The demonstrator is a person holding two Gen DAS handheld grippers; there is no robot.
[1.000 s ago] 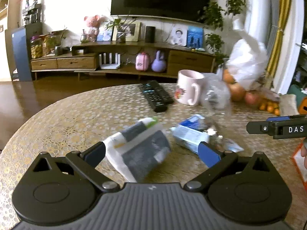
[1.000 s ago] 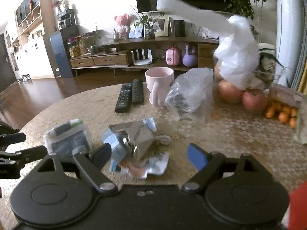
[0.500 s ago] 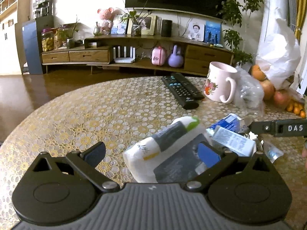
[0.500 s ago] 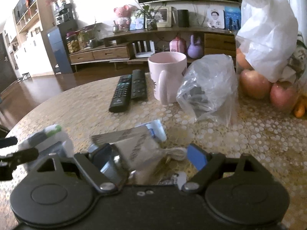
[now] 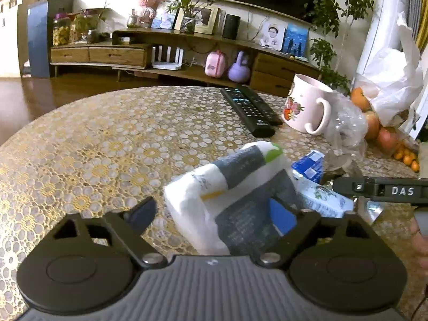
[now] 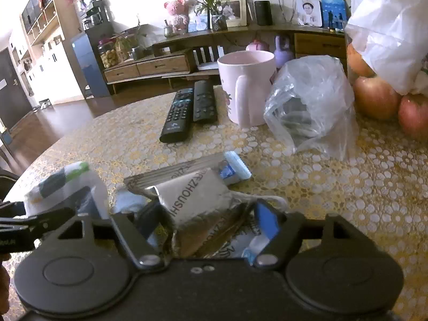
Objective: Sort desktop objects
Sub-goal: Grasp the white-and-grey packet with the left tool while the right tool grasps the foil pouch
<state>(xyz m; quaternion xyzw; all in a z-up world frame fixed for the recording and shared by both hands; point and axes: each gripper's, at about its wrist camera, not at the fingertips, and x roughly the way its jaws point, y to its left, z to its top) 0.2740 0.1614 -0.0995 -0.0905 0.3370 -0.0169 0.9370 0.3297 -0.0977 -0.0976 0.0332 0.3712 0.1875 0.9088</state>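
A white and dark grey pouch (image 5: 214, 187) with a green tip lies on the patterned round table (image 5: 107, 139). My left gripper (image 5: 212, 214) is around it with its jaws closing. The right pad is at the pouch and a gap shows at the left pad. In the right wrist view a crumpled silver foil packet (image 6: 198, 200) lies between the fingers of my right gripper (image 6: 208, 222). Those jaws are closing too, and the pads stand just off the foil. A blue and white packet (image 6: 235, 171) lies behind the foil. The pouch (image 6: 61, 182) shows at the left.
Two black remotes (image 6: 187, 109) lie at the far middle of the table. A pink mug (image 6: 246, 88), a clear plastic bag (image 6: 313, 107), apples (image 6: 374, 99) and a white plastic bag (image 6: 388, 26) stand to the right. Small oranges (image 5: 406, 156) sit at the far right edge.
Both grippers have come forward and down onto the packets. The pouch now sits between the left fingers and the foil packet between the right ones. Both pairs of jaws have narrowed.
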